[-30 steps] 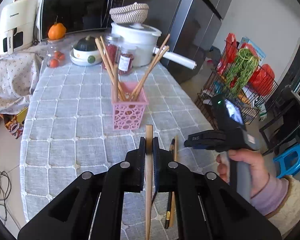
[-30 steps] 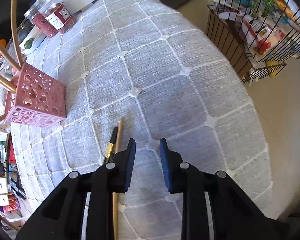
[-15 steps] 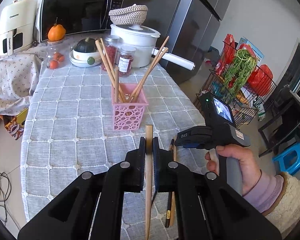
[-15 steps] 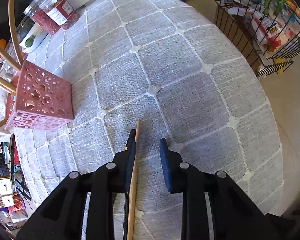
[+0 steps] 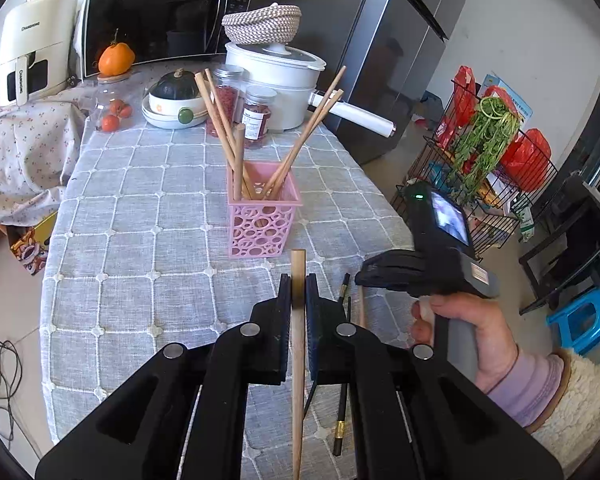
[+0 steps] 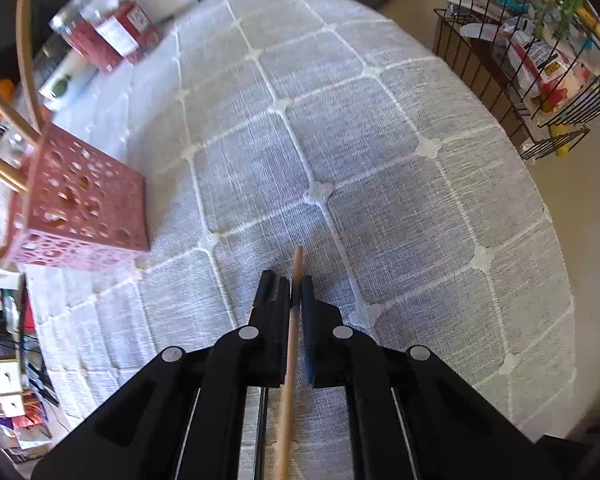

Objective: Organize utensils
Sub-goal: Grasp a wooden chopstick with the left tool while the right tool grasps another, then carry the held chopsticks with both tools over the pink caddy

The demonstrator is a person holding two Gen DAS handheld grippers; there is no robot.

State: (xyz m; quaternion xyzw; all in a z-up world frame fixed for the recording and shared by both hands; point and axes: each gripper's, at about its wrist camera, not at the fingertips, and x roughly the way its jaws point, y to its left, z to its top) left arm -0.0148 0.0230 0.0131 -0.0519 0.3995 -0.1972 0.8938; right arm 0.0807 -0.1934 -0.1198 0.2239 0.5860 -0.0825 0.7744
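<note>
- Two views to report; from my left wrist camera first, my left gripper (image 5: 298,292) has its jaws pressed onto a wooden chopstick (image 5: 298,344), which runs straight up between them, its blunt end poking out toward 12 o'clock.
- Ahead at 12 o'clock stands the pink holder (image 5: 264,220) on the grey checked tablecloth (image 5: 140,216), upright, with five wooden chopsticks (image 5: 236,136) fanning out of it.
- At 3 o'clock from my jaws I see my right gripper (image 5: 364,278), held in my right hand (image 5: 468,332); its tip sits low over the cloth, and from this view I cannot tell how its jaws stand.
- Just right of my left jaws a black chopstick (image 5: 342,360) lies on the cloth, with a pale stick just beside it, mostly hidden.
- At the far end of the table, around 11 to 12 o'clock, sit a white pot (image 5: 276,76), two jars (image 5: 244,108) and a microwave (image 5: 160,20).
- From my right wrist camera, my right gripper (image 6: 296,296) has its jaws drawn in around a thin wooden chopstick (image 6: 290,360), which passes between them and points to 12 o'clock.
- The same pink holder (image 6: 80,204) shows at 10 o'clock, well apart from the jaws, somewhat blurred.
- A wire rack (image 6: 540,80) stands off the table at 2 o'clock.
</note>
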